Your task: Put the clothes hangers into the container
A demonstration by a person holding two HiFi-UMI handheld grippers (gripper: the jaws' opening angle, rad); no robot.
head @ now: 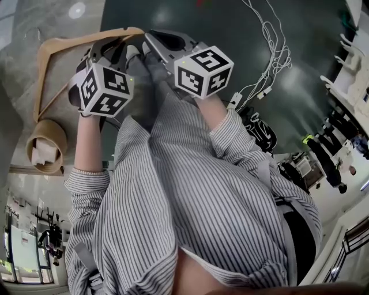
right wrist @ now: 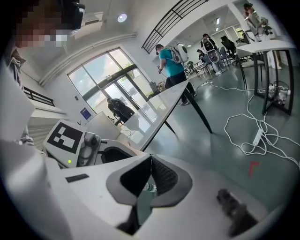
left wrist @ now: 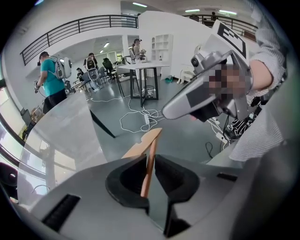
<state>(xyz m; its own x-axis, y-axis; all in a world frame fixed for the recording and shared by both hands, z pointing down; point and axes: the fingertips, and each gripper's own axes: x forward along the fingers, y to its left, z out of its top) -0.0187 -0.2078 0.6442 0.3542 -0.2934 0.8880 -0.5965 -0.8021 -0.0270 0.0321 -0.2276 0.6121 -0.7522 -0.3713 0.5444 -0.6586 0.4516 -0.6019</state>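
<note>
Grey floor (head: 190, 17) is seen under both claws. A wooden hanger (left wrist: 143, 146) is squeezed tight by its thin bar in the left claw (left wrist: 149, 161) and is held up off the floor. The right claw (right wrist: 151, 161) is shut, with nothing gripped. A round brown container (head: 56, 128) is seen near the hanger, beside the left arm.

This looks like a big open lab hall, with a grey floor (left wrist: 187, 136), white cables (left wrist: 144, 120) lying on it, tall tables (left wrist: 140, 68), an upstairs railing (left wrist: 79, 23) and people (left wrist: 49, 79) wearing backpacks.
</note>
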